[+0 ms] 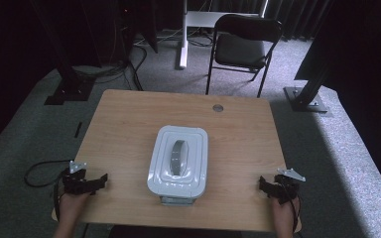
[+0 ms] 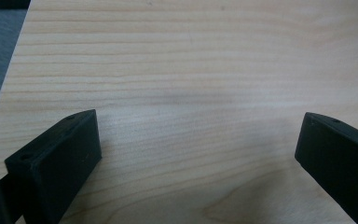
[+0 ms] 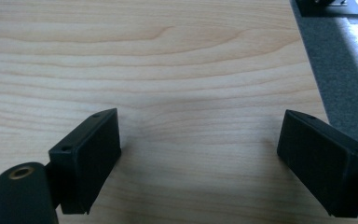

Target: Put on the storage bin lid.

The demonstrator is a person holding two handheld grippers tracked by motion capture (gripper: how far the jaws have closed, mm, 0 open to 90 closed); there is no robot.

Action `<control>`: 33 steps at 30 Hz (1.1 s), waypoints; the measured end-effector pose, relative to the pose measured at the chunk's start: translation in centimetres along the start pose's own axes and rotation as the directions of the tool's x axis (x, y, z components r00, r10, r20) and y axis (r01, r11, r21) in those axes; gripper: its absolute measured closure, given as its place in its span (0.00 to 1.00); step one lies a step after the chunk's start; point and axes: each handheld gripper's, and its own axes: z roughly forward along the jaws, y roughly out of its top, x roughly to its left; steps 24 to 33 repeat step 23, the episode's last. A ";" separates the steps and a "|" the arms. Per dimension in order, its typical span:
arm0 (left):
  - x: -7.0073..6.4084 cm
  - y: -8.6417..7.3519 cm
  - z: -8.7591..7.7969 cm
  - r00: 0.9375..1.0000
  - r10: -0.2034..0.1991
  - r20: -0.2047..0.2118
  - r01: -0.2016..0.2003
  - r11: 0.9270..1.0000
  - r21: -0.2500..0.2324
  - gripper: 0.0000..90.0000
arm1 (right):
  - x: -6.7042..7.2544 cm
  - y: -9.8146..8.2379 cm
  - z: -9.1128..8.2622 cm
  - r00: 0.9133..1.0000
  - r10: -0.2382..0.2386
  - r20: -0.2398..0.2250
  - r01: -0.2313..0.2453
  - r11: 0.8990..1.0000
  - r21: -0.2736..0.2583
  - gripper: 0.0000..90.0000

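Black blocky tongs (image 2: 198, 154), grainy wood table (image 2: 191, 70)

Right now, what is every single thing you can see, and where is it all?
white lidded box: 1, white with a grey handle on its lid, middle of the table toward the near edge, between the two grippers and apart from both
table: 1, light wood, centre of the room
round grommet: 1, grey, set in the table near its far edge
folding chair: 1, black, on the carpet behind the table
cable: 1, black, looping over the floor left of the table
left gripper: 1, black, near left part of the table, jaws wide apart over bare wood
right gripper: 1, black, near right part of the table, jaws wide apart over bare wood
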 end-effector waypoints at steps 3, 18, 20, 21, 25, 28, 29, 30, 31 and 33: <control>-0.4 0.0 0.1 0.999 0.032 -0.031 -0.031 0.999 0.017 0.01 | -0.1 -0.3 -0.3 1.000 -0.012 -0.015 0.011 1.000 -0.001 0.14; -0.8 0.2 0.3 0.997 -0.022 -0.080 0.023 1.000 0.014 0.01 | -0.3 0.6 0.6 1.000 0.007 0.005 -0.007 1.000 0.000 0.14; -0.8 0.2 0.3 0.997 -0.022 -0.080 0.023 1.000 0.014 0.01 | -0.3 0.6 0.7 1.000 0.006 0.005 -0.006 1.000 -0.001 0.14; -0.8 0.2 0.3 0.997 -0.022 -0.080 0.023 1.000 0.014 0.01 | -0.3 0.6 0.7 1.000 0.006 0.005 -0.006 1.000 -0.001 0.14; -0.8 0.2 0.3 0.997 -0.022 -0.080 0.023 1.000 0.014 0.01 | -0.3 0.6 0.7 1.000 0.005 0.005 -0.005 1.000 -0.001 0.14; -0.8 0.2 0.3 0.997 -0.022 -0.080 0.023 1.000 0.014 0.01 | -0.3 0.6 0.7 1.000 0.005 0.005 -0.005 1.000 -0.001 0.14; -0.8 0.2 0.3 0.997 -0.022 -0.080 0.023 1.000 0.014 0.01 | -0.3 0.6 0.7 1.000 0.005 0.005 -0.005 1.000 -0.001 0.14; -0.8 0.2 0.3 0.997 -0.022 -0.080 0.023 1.000 0.014 0.01 | -0.3 0.6 0.7 1.000 0.005 0.005 -0.005 1.000 -0.001 0.14; -0.8 0.2 0.3 0.997 -0.022 -0.080 0.023 1.000 0.014 0.01 | -0.3 0.6 0.7 1.000 0.005 0.005 -0.005 1.000 -0.001 0.14; -0.8 0.2 0.3 0.997 -0.022 -0.080 0.023 1.000 0.014 0.01 | -0.3 0.6 0.7 1.000 0.005 0.005 -0.005 1.000 -0.001 0.14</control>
